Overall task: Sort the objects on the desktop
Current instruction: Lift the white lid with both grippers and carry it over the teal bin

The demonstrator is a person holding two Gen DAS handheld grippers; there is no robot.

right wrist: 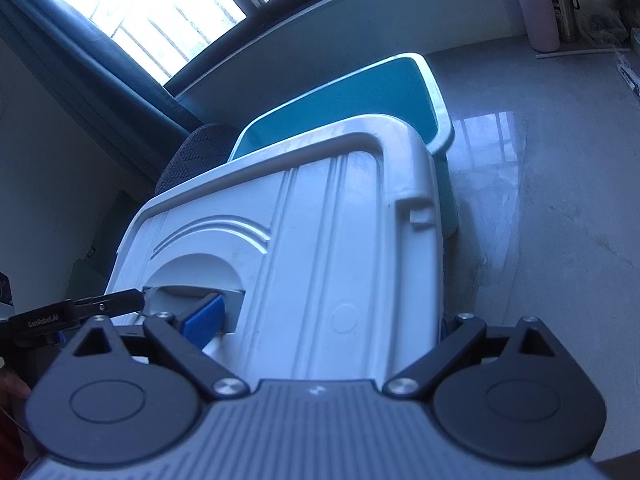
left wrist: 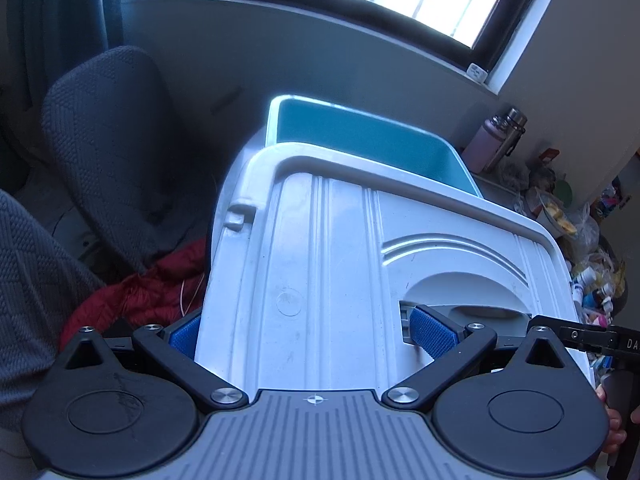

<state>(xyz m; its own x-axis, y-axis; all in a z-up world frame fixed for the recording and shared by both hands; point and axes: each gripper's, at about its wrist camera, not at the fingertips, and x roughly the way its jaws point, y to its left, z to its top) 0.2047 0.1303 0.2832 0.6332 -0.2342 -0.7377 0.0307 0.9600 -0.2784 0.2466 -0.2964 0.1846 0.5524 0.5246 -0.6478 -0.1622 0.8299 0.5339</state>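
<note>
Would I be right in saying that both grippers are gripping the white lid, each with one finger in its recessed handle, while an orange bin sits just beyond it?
Not quite: the bin beyond the white lid is teal, not orange, as both wrist views show. The rest stands: the left gripper and the right gripper each straddle one half of the lid, with one blue-padded finger in the recessed handle.

The lid [left wrist: 336, 280] is white with raised ribs and arcs, and the bin [left wrist: 360, 140] at 12 o'clock behind it is teal inside with a pale rim. The pads [left wrist: 434, 336] are blue and ridged, on black arms. At 9 o'clock the chair [left wrist: 108, 140] is dark grey weave, with a red jacket [left wrist: 140, 296] below it; at 2 o'clock one bottle [left wrist: 482, 144] is pink.
</note>
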